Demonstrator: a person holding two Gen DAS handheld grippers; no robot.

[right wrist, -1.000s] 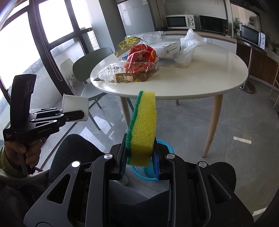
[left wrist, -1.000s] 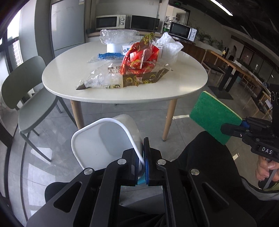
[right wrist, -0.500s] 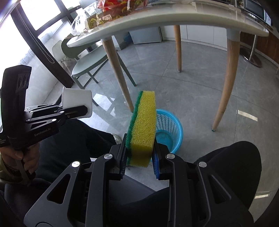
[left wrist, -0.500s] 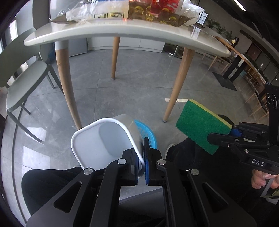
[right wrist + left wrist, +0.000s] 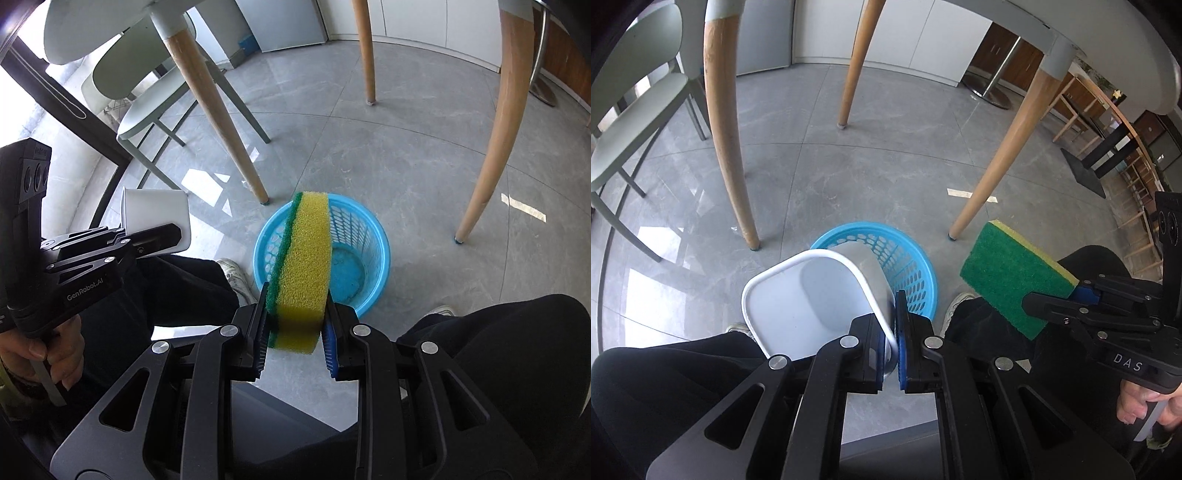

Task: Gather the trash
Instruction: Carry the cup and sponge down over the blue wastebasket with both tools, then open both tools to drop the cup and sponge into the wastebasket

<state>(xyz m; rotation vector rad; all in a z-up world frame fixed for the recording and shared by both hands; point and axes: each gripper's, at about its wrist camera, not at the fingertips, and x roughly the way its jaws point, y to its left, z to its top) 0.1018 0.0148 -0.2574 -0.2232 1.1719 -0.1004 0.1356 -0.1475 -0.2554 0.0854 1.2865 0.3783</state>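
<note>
A white cup (image 5: 809, 295) was held by its rim in the left gripper (image 5: 891, 332), whose jaws were clenched on the thin wall, one inside the cup and one outside. The cup was tilted, its open mouth turned toward the camera, and it was seen in front of and partly over the near rim of a blue basket (image 5: 912, 266). From the right wrist view the same cup (image 5: 155, 210) was seen to the left of the basket (image 5: 369, 251), apart from it, with the left gripper (image 5: 162, 236) closed on its wall.

A sponge (image 5: 303, 266), yellow with a green scouring layer along its left edge, was grasped on both faces by the jaws of the right gripper (image 5: 295, 339). It was held upright on edge, and its upper end overlapped the near rim of the basket in that view. In the left wrist view the sponge (image 5: 1012, 273) was shown with its green face outward, just to the right of the basket, gripped at one end by the right gripper (image 5: 1067, 295).

The basket stood on a grey tiled floor (image 5: 871, 166) between the wooden table legs (image 5: 727, 122). Inside it, only its own perforated wall and its base could be made out. A pale green chair (image 5: 631, 122) stood to the left. The person's dark trousers (image 5: 517, 350) and a shoe (image 5: 234, 273) were seen near the basket.
</note>
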